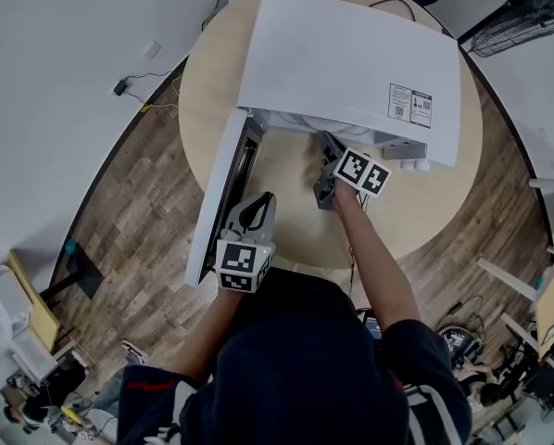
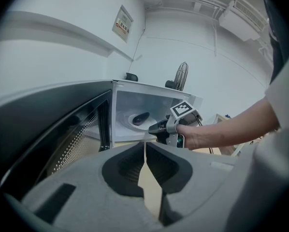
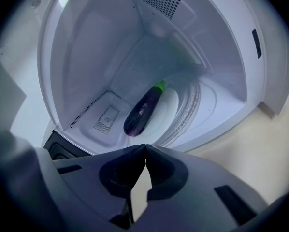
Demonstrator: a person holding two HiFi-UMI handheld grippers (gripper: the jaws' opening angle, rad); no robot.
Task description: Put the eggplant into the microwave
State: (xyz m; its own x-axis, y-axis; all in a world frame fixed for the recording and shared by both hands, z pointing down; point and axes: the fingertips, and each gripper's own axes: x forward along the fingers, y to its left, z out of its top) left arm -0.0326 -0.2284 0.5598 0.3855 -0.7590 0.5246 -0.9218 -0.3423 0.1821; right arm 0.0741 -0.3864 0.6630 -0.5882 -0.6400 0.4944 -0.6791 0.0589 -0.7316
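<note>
Eggplant (image 3: pixel 143 111) is lying inside the microwave (image 1: pixel 351 63), on the white turntable (image 3: pixel 183 105), green stem end pointing toward the back. Placement is looking done. What is likely remaining is clearing out and shutting the door (image 1: pixel 223 193), which is standing wide open.

Right gripper (image 3: pixel 144 146) is hovering just outside the cavity mouth, jaws pressed together, gripping nothing. Left gripper (image 2: pixel 145 144) is sitting just beside the door's inner face near its free edge, jaws likewise closed and empty.

Doing it well:
- The person should be pulling the right gripper straight back, staying off the cavity lip and the eggplant, until it is outside the door's swing.
- Only then should the left gripper be going round to the door's outer face and pushing steadily, so the microwave is not sliding on the round table (image 1: pixel 444 211).

Count: one eggplant, one microwave, one door, one turntable, two grippers, one table, one fan (image 1: pixel 522 21).
</note>
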